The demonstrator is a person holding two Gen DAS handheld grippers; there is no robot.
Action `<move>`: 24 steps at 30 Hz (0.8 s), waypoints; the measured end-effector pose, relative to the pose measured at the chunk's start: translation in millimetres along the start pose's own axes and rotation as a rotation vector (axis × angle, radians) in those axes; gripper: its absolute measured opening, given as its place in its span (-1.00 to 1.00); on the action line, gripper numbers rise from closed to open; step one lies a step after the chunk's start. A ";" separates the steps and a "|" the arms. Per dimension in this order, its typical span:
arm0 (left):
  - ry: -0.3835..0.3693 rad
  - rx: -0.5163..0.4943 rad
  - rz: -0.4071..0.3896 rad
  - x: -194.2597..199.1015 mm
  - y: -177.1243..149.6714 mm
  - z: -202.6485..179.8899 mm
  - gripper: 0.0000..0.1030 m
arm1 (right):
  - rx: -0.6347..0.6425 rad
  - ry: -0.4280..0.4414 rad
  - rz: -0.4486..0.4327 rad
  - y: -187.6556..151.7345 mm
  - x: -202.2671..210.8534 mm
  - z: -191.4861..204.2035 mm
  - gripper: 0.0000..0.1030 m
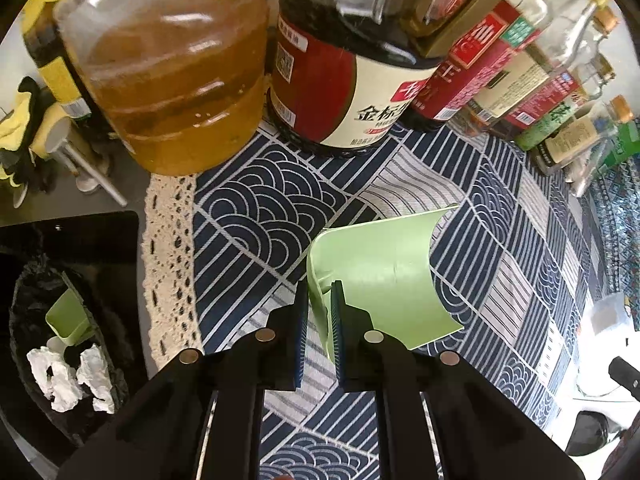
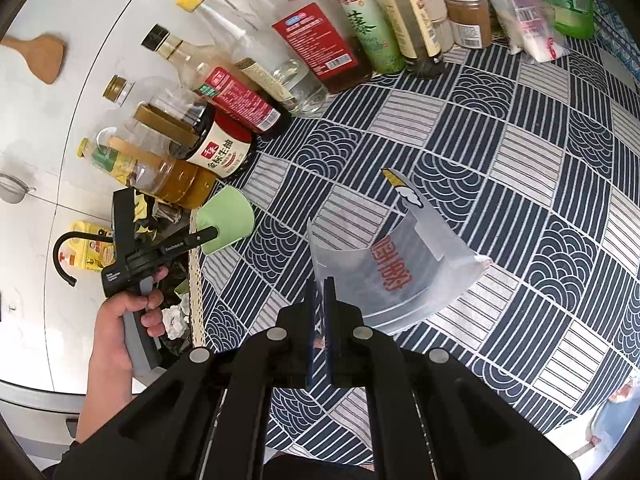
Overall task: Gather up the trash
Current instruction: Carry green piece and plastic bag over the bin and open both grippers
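My left gripper (image 1: pixel 318 304) is shut on a curled light-green paper piece (image 1: pixel 384 272), held above the patterned tablecloth. In the right wrist view the left gripper (image 2: pixel 214 234) and its green piece (image 2: pixel 228 220) hang near the table's left edge. My right gripper (image 2: pixel 320 296) is shut on a translucent grey plastic wrapper (image 2: pixel 384 276) with red print. Below left, a black bin bag (image 1: pixel 28 304) holds another green piece (image 1: pixel 68 318) and crumpled white tissues (image 1: pixel 68 376).
A large oil jug (image 1: pixel 168 76), a dark soy sauce jug (image 1: pixel 340 72) and several bottles (image 2: pixel 320 40) line the far side of the blue-and-white tablecloth (image 1: pixel 500 240). Bagged goods (image 2: pixel 536 4) sit at the far right. A wooden spatula (image 2: pixel 40 56) lies on the white counter.
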State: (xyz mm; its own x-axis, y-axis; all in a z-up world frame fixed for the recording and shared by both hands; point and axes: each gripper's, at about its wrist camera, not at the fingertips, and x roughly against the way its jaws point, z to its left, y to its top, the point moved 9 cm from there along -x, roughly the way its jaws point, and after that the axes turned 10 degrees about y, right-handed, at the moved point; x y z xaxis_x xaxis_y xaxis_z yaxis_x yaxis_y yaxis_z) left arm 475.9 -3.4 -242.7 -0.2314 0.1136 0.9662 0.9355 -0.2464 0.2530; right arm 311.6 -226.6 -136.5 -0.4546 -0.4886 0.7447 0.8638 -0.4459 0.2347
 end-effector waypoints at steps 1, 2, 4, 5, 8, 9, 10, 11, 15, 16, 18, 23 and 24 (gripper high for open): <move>-0.003 -0.003 -0.007 4.5 -1.9 2.2 -0.81 | 0.006 -0.001 0.003 0.7 -2.5 3.6 -0.91; -0.005 -0.008 -0.012 8.6 -4.5 6.0 -0.81 | 0.012 0.001 0.007 1.2 -5.8 7.9 -0.91; -0.003 -0.023 -0.027 18.2 -10.4 10.9 -0.81 | 0.025 0.001 0.016 1.4 -12.1 15.5 -0.91; -0.005 -0.025 -0.033 22.1 -12.7 13.3 -0.81 | 0.036 0.003 0.024 0.1 -17.3 22.2 -0.91; -0.019 -0.024 -0.051 37.9 -23.8 26.6 -0.81 | 0.067 0.003 0.046 -5.5 -32.5 41.2 -0.91; -0.021 -0.023 -0.058 42.5 -26.9 31.3 -0.81 | 0.074 0.006 0.052 -7.2 -36.9 46.8 -0.91; -0.020 -0.021 -0.064 47.1 -30.7 37.6 -0.81 | 0.083 0.011 0.061 -9.9 -42.7 54.0 -0.91; -0.017 -0.014 -0.070 52.2 -35.0 46.0 -0.81 | 0.097 0.015 0.071 -13.2 -49.8 63.2 -0.91; -0.013 0.005 -0.088 67.6 -47.0 76.3 -0.81 | 0.131 0.028 0.101 -24.5 -72.1 89.4 -0.91; -0.015 0.018 -0.090 70.7 -50.6 86.6 -0.81 | 0.139 0.028 0.108 -27.8 -78.2 95.5 -0.91; -0.012 0.036 -0.093 74.5 -55.5 101.1 -0.81 | 0.151 0.033 0.124 -33.7 -88.2 106.3 -0.91; -0.013 0.065 -0.109 84.9 -71.3 134.7 -0.81 | 0.189 0.038 0.150 -46.2 -112.0 134.5 -0.91; -0.014 0.073 -0.113 87.1 -74.8 143.9 -0.81 | 0.197 0.039 0.156 -48.9 -117.9 141.3 -0.91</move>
State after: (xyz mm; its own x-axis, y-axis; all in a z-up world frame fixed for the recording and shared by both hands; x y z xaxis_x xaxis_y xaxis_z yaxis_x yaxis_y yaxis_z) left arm 424.1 163.4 -184.5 -0.3333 0.1501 0.9308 0.9207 -0.1607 0.3556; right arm 353.7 -41.2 -147.5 -0.3172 -0.5706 0.7575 0.9481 -0.2098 0.2390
